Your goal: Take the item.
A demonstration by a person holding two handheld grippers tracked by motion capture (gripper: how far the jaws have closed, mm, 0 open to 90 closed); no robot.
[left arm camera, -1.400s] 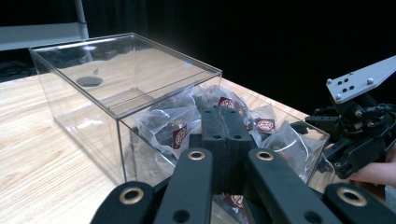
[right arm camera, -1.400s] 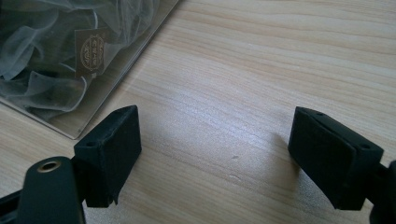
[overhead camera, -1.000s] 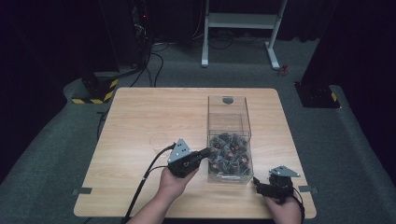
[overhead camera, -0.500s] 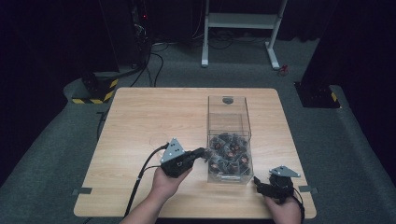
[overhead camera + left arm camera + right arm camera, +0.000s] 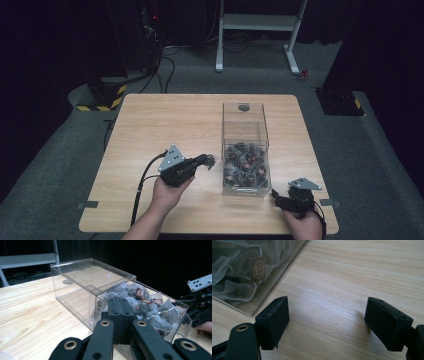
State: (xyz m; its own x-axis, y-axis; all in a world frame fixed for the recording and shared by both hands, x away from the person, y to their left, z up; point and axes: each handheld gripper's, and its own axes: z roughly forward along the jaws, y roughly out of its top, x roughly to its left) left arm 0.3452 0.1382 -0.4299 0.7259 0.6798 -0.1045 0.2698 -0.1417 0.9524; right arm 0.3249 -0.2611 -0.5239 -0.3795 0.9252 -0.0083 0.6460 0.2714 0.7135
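A clear plastic box [image 5: 244, 125] stands right of the table's middle. Its near half is packed with mesh tea bags [image 5: 245, 167] bearing dark tags. My left gripper [image 5: 209, 161] hovers just left of the box with its jaws pressed together. A thin string runs between the jaws of my left gripper [image 5: 121, 307], and a bit of translucent mesh, a tea bag [image 5: 122, 348], shows beneath them. My right gripper [image 5: 278, 199] rests by the box's near right corner. It stands open over bare wood [image 5: 327, 312], with the box wall [image 5: 249, 298] at the upper left.
The wooden table [image 5: 165, 125] has bare wood left of and behind the box. A black cable [image 5: 142, 185] trails from the left gripper toward the front edge. Beyond the table stand a white frame [image 5: 260, 22] and a yellow-black striped base [image 5: 102, 100].
My left gripper has drawn back to the left, away from the box's side, with its jaws still together. The right gripper has stayed put.
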